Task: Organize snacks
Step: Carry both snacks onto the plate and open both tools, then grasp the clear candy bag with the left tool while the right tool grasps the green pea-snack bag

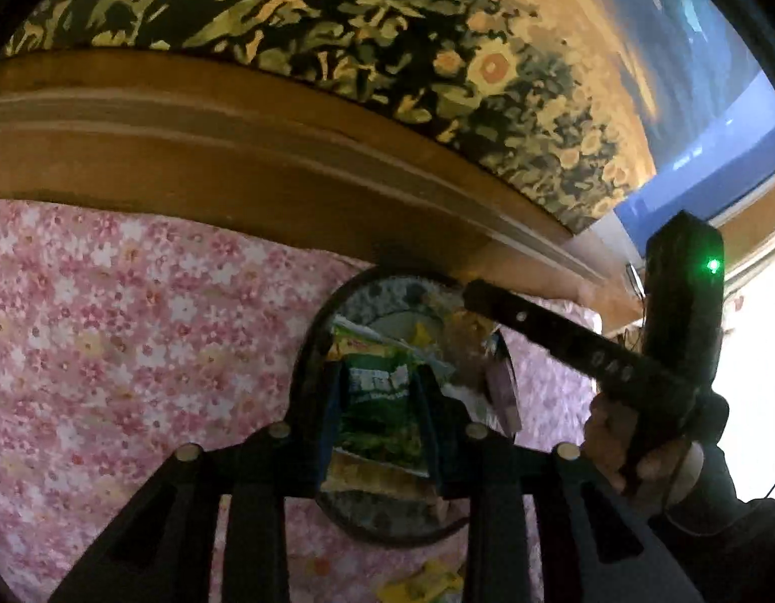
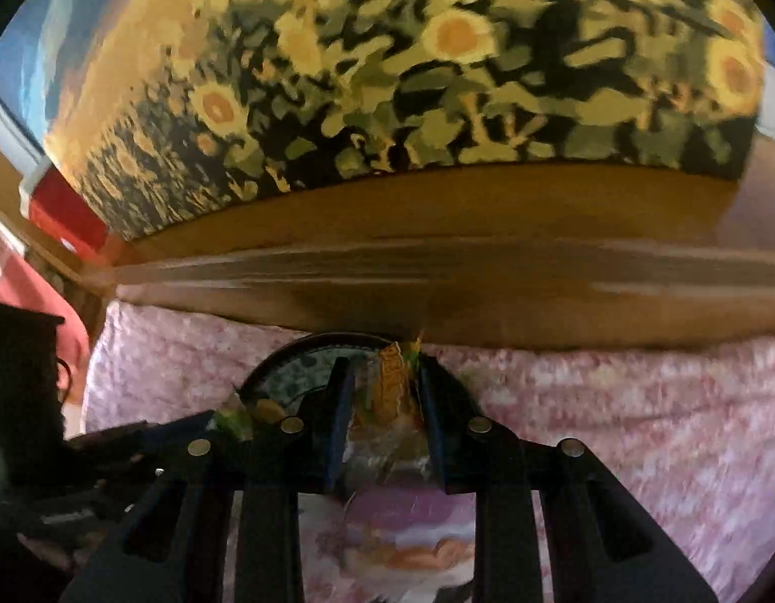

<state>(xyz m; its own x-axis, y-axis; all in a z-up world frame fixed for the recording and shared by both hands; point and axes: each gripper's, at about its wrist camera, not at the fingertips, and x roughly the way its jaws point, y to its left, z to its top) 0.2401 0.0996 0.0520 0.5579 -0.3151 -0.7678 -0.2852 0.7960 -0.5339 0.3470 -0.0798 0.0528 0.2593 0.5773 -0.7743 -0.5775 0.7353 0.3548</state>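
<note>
My left gripper (image 1: 380,392) is shut on a green snack packet (image 1: 380,412) and holds it over a dark-rimmed round tray (image 1: 307,352) that holds several snack packets. My right gripper (image 2: 385,392) is shut on a snack packet with an orange top and clear wrapper (image 2: 392,392), over the tray's near rim (image 2: 282,357). In the left wrist view the right gripper (image 1: 488,301) reaches in from the right above the tray, with a purple-edged packet (image 1: 503,387) hanging under it. The left gripper's body shows blurred at the left of the right wrist view (image 2: 111,442).
The tray lies on a pink floral bedspread (image 1: 111,341). A wooden headboard (image 1: 236,171) runs behind it, with a sunflower picture (image 1: 387,40) above. A yellow packet (image 1: 422,583) lies on the bedspread in front of the tray. A purple packet (image 2: 402,522) lies below my right gripper.
</note>
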